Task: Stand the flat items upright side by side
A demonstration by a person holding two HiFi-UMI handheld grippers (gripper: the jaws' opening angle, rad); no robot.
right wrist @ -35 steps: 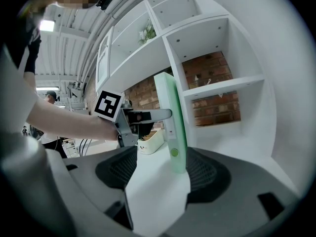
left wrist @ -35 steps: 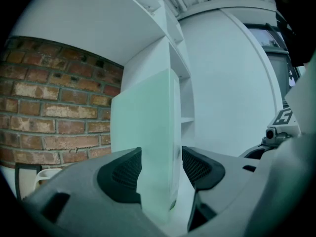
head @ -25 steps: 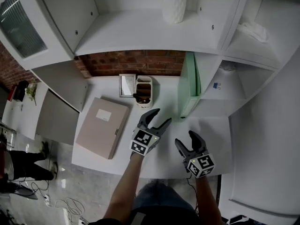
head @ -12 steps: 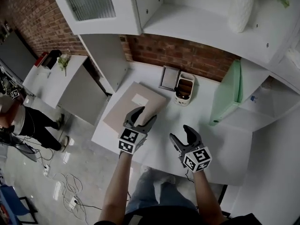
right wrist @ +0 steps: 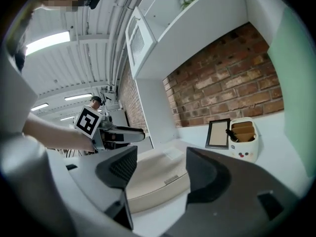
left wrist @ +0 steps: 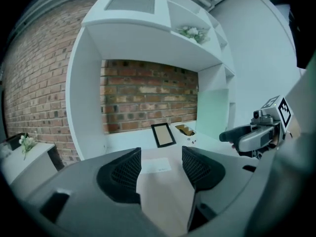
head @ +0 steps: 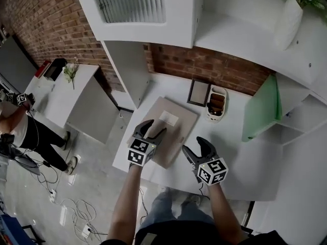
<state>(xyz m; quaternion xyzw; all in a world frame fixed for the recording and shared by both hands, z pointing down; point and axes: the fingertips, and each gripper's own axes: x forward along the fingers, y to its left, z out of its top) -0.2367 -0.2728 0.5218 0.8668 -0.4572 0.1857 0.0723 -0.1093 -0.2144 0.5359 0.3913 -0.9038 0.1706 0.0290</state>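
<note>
A beige flat box (head: 171, 126) with a white label lies flat on the white desk (head: 240, 154). A mint-green folder (head: 261, 108) stands upright against the shelf side at the right. My left gripper (head: 150, 129) hovers open over the box's near left part; in the left gripper view the box (left wrist: 165, 194) shows between the spread jaws (left wrist: 159, 169), untouched. My right gripper (head: 196, 148) stands open just off the box's near right edge. The right gripper view has the box's edge (right wrist: 158, 179) ahead of its gripper (right wrist: 159, 171), with nothing pressed between the fingers.
A small picture frame (head: 198, 92) and a white holder (head: 216, 102) with brown items stand by the brick wall. White shelves rise above and to the right, with a vase (head: 287, 22) on top. A person (head: 15, 131) and floor cables are at the left.
Both grippers have swung left, away from the green folder and over to the beige box. The left one now hangs over the box; both stay open.
</note>
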